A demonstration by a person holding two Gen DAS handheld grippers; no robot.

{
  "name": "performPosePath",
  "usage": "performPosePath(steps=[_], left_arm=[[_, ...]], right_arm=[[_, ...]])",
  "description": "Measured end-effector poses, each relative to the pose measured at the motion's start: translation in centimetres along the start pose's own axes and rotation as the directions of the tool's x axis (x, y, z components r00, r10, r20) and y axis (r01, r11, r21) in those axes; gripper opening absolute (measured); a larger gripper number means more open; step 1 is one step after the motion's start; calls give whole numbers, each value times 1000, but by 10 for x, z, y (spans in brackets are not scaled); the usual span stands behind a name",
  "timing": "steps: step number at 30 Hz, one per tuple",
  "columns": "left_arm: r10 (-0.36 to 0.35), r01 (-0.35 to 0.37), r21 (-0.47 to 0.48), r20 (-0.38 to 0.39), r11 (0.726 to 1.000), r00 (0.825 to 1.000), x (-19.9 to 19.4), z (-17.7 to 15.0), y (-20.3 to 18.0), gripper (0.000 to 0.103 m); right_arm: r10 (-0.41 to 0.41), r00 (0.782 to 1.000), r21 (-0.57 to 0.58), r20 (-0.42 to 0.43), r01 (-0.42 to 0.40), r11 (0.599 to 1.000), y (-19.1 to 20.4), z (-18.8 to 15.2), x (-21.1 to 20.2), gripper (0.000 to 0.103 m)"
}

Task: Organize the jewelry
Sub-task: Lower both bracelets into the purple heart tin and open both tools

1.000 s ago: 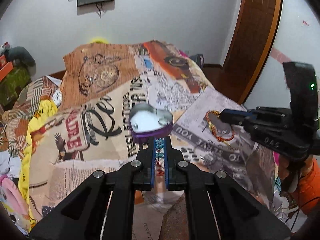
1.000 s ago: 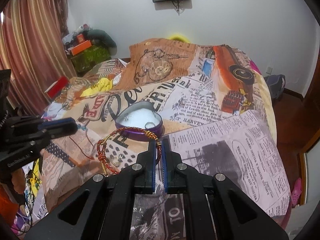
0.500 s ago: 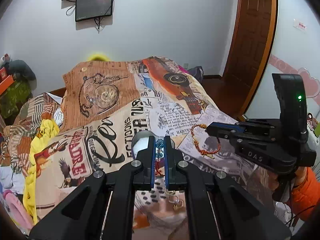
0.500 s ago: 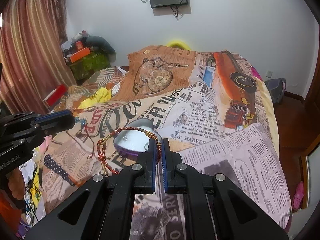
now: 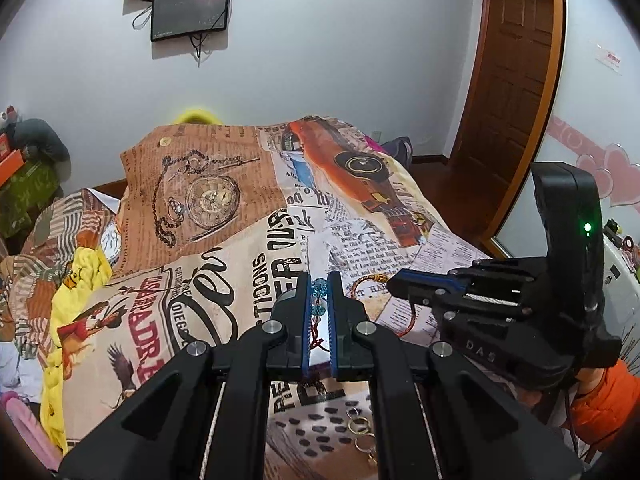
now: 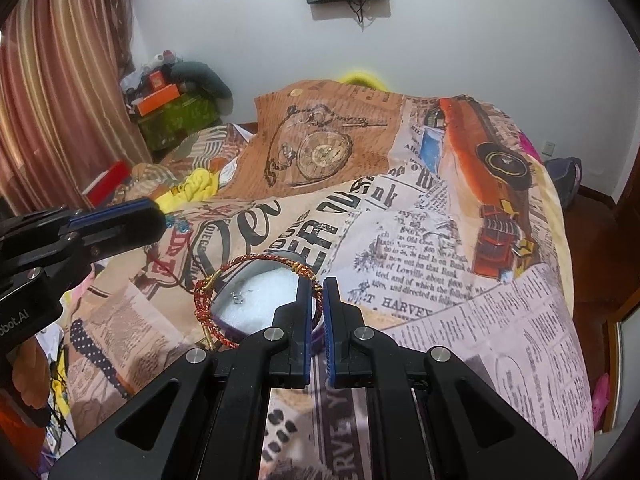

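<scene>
**Two pieces held above the heart box**

A red-and-gold bangle [image 6: 256, 300] is pinched at its rim by the right gripper [image 6: 316, 308], lower centre of the right view, and hangs over the open box [image 6: 260, 306] with its white lining. A blue bead strand [image 5: 319, 300] is clamped between the fingers of the left gripper [image 5: 319, 312], centre of the left view; its red cord trails below. Two loose rings [image 5: 360, 432] lie on the bedspread [image 5: 200, 280], bottom of the left view.

Judged handling: the bangle looks light and springy and is best kept held on the wrapped wire, away from the gold clasp. The strand is limp and probably slippery at the glassy beads; a hold on the cord seems safer.
</scene>
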State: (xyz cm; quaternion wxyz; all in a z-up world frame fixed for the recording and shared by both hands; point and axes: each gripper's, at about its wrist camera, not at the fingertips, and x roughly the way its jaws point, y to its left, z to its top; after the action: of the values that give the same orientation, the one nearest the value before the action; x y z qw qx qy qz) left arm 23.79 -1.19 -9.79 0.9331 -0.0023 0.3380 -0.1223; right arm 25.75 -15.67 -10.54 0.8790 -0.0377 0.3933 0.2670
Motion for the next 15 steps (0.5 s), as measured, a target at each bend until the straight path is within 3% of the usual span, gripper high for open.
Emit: performPosePath(steps=[15], left_arm=[[-13,7,-50,-128,999,992,64,-22,25,6]], right_arm=[[-44,995,-140,-95,31,990,13,-1,49,5]])
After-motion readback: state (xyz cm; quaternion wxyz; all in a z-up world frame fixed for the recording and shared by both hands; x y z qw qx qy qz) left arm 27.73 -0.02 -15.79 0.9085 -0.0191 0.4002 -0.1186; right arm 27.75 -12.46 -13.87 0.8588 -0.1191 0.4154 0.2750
